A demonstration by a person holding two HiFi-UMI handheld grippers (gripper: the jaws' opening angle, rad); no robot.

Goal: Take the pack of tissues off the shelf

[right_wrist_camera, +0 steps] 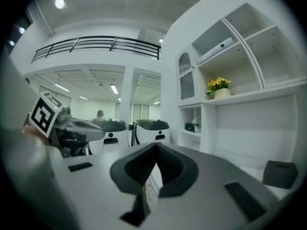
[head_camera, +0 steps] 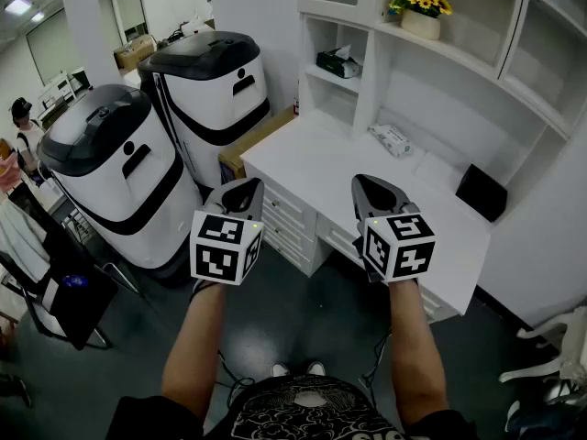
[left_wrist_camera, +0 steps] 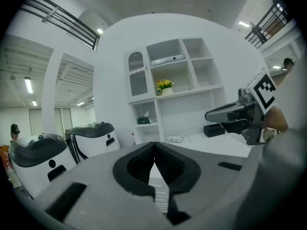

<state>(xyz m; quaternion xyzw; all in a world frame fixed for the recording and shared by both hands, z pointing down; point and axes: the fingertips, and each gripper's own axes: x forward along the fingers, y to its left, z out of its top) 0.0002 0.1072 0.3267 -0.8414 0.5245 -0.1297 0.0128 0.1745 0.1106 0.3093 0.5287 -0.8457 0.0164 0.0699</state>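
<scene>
A dark green tissue box (head_camera: 339,62) with a white tissue poking out stands in a low cubby of the white shelf unit (head_camera: 367,90); it also shows small in the left gripper view (left_wrist_camera: 144,120) and the right gripper view (right_wrist_camera: 193,127). A white soft pack (head_camera: 392,138) lies on the desk top below the shelves. My left gripper (head_camera: 240,189) and right gripper (head_camera: 371,185) hover side by side at the desk's front edge, well short of the shelf. Both are shut with nothing between the jaws (left_wrist_camera: 154,146) (right_wrist_camera: 155,148).
Two large white-and-black machines (head_camera: 206,90) (head_camera: 105,168) stand left of the desk (head_camera: 303,149), with a cardboard box (head_camera: 252,145) between. A black box (head_camera: 481,192) sits at the desk's right end, and a pot of yellow flowers (head_camera: 420,12) on an upper shelf. A person (head_camera: 23,122) stands far left.
</scene>
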